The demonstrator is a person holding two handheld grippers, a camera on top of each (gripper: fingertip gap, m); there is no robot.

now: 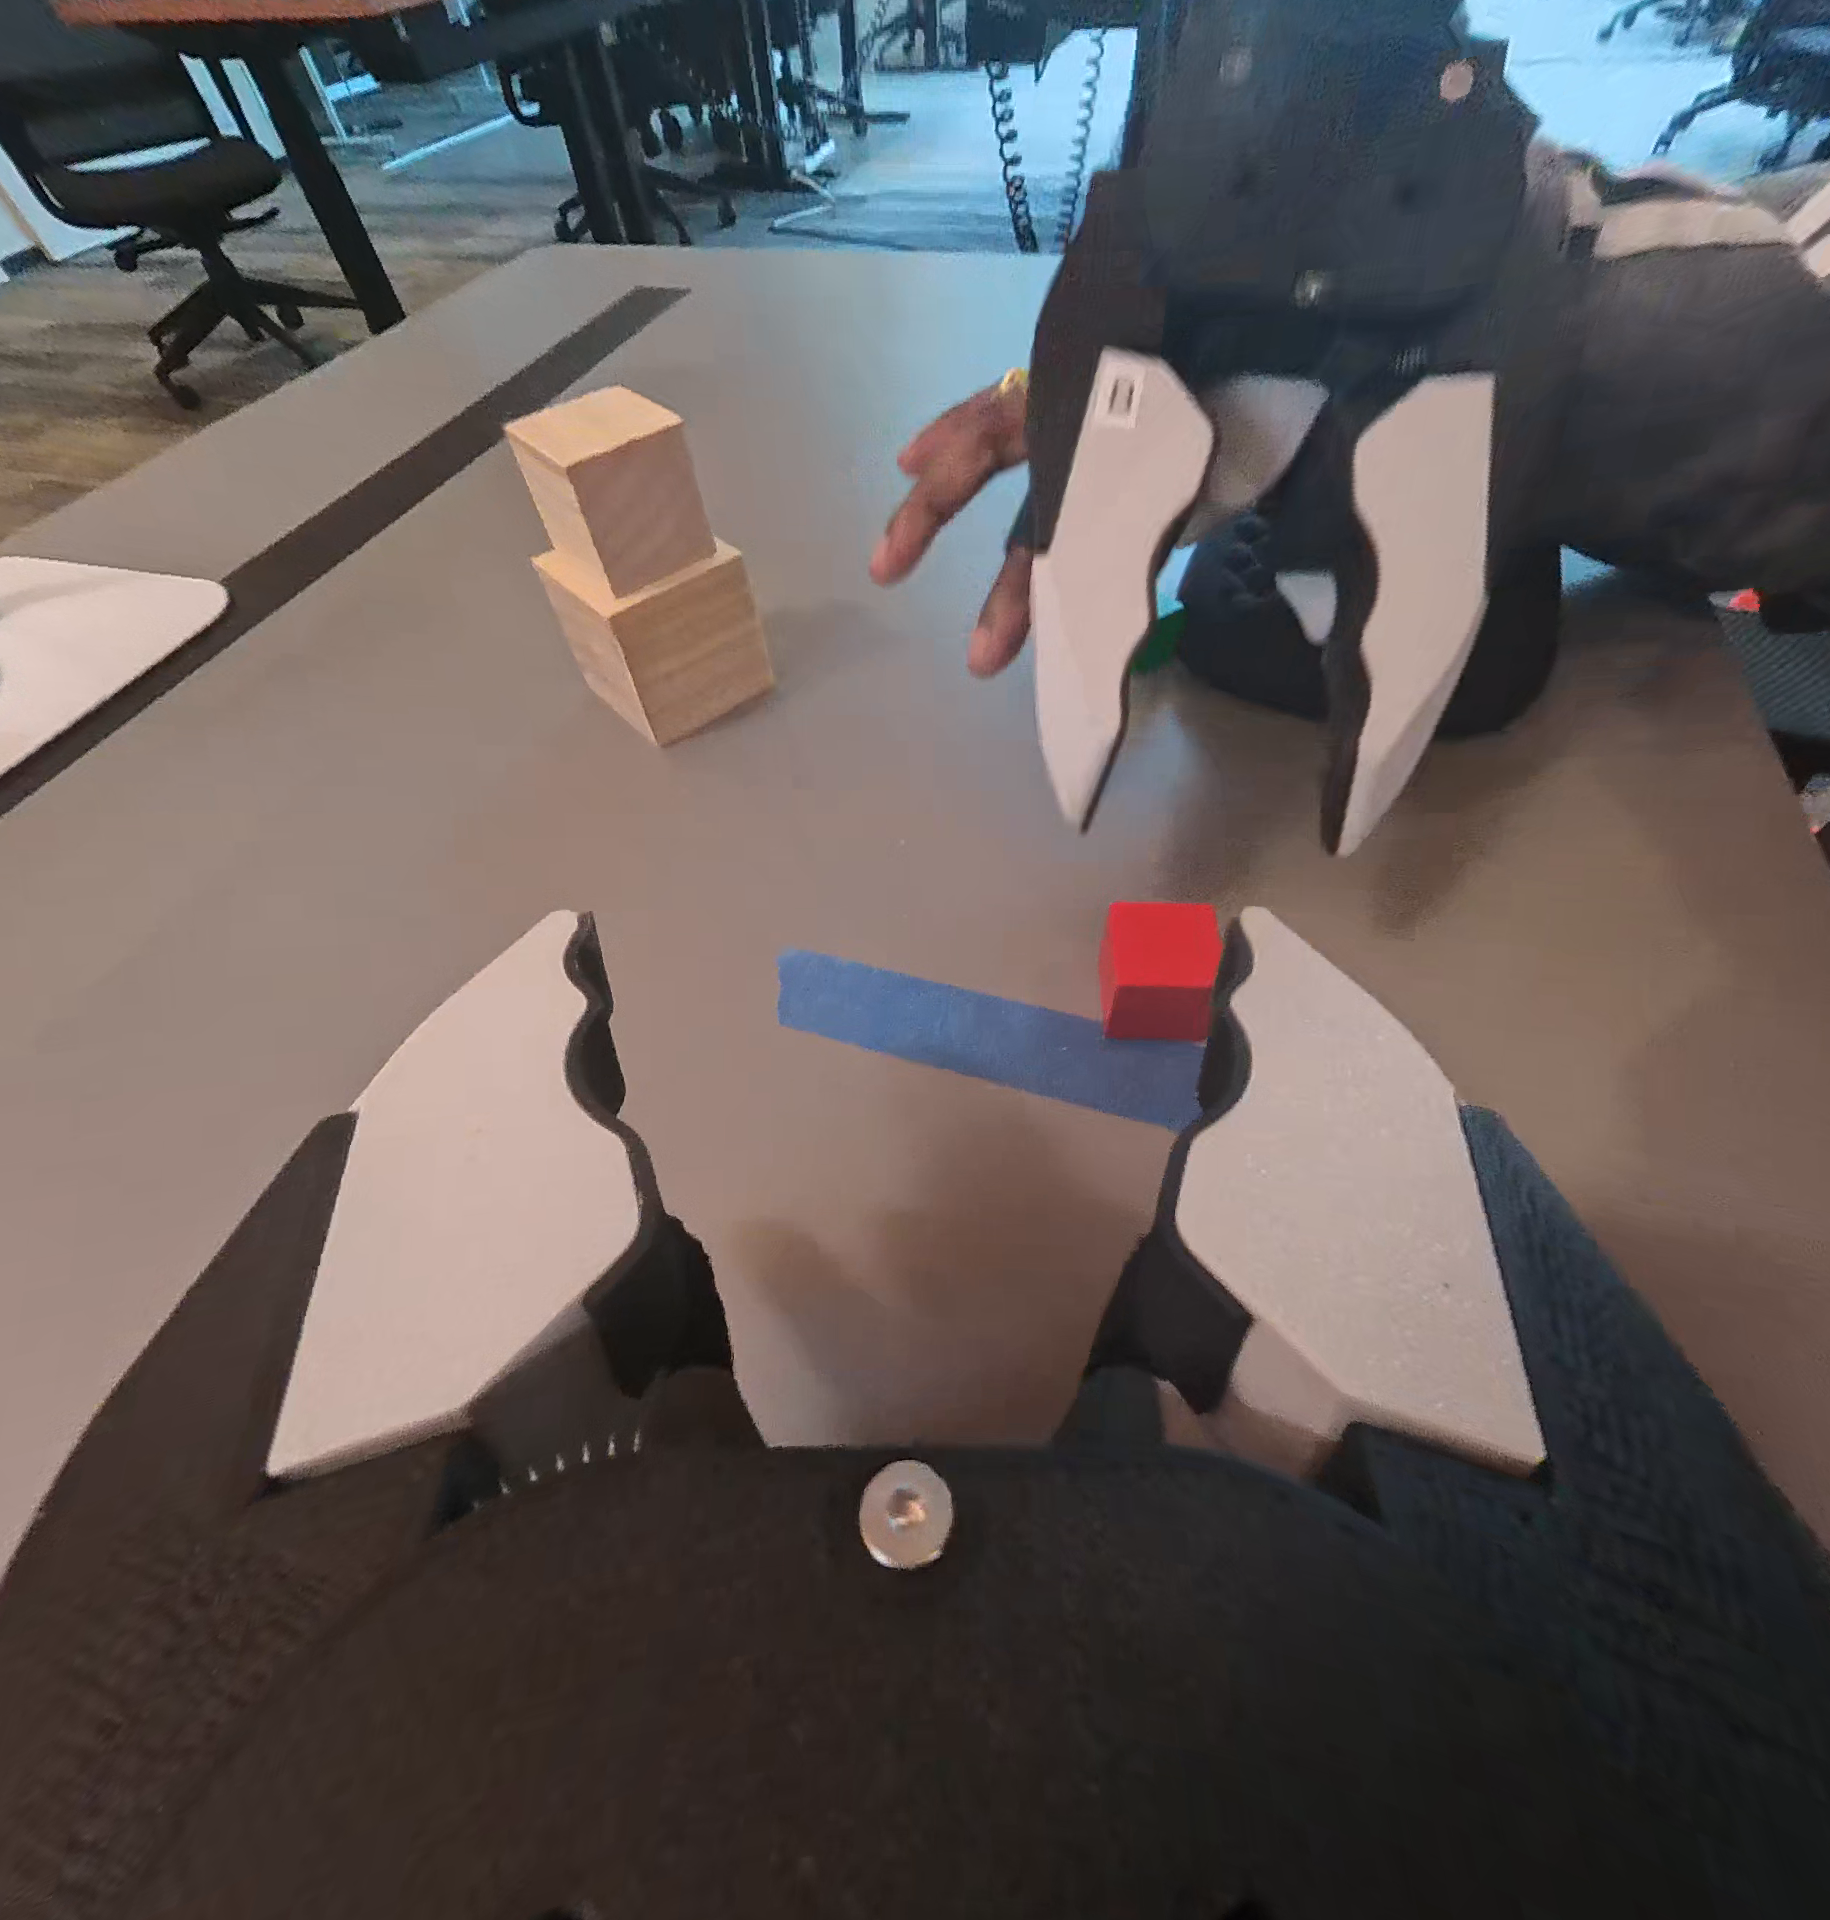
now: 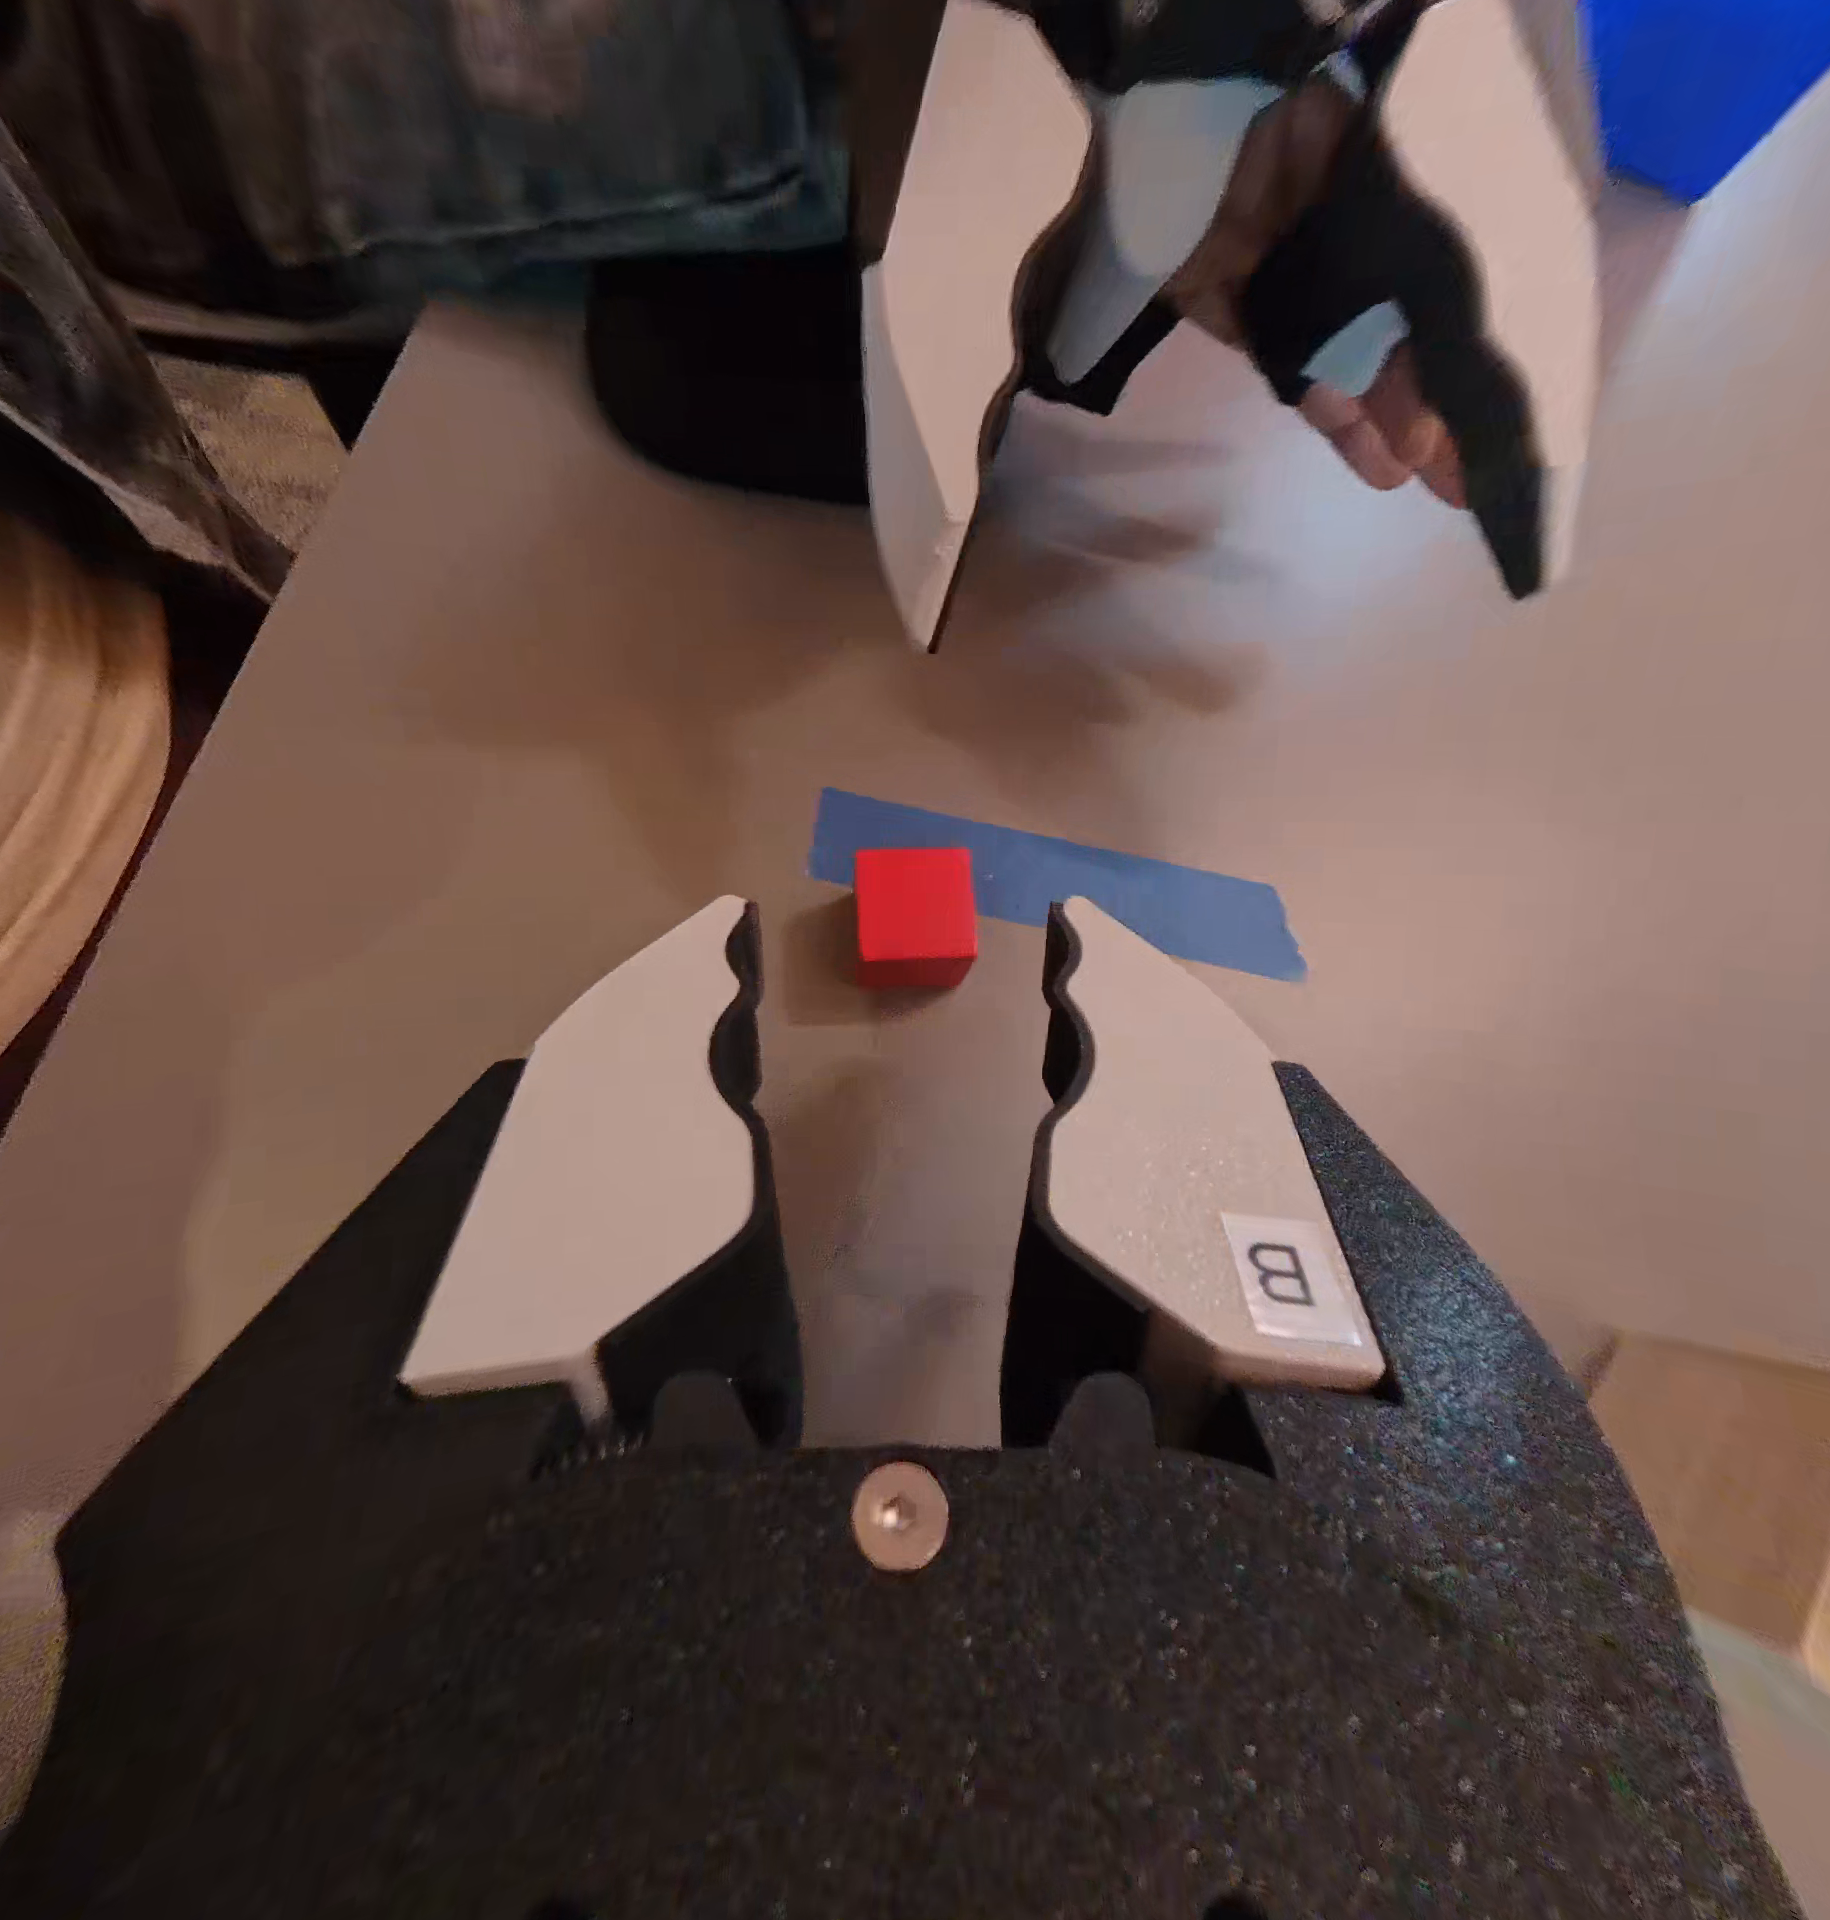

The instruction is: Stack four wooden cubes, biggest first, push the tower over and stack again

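Two plain wooden cubes stand stacked on the grey table [image 1: 890, 810]: larger cube [image 1: 672, 655] below, smaller cube [image 1: 620, 488] on top, turned a little off square to it. The red cube [image 2: 913, 914] sits on the table at one end of a strip of blue tape [image 1: 952, 1023]. A fourth cube is not clearly seen; a green scrap shows behind the right gripper's finger in the left wrist view, too hidden to call.

Left gripper [image 1: 906, 966]: jaws spread wide, nothing between the pads; the red cube lies just beside its right finger, whether touching cannot be told. Right gripper [image 2: 900, 935]: jaws part open, empty, hanging above the table with the red cube ahead of the tips, neither pad against it.

Risks, as judged:
- Both grippers aim at the same small cube. If both come in, fingers collide or one knocks the cube off line
- The left finger so near the cube could nudge it sideways as that gripper shifts, so the right jaws close on a corner
- The cube is small against the pads; a skewed pinch could make it twist or pop out
- The top cube's rotation leaves a less even seat; a red cube set off-centre may tip

Surroundings: a white flat base [image 1: 69, 665] at the table's left edge, a dark strip [image 1: 454, 436] across the table, office chairs beyond. The tower stands well apart from the red cube, path between them open
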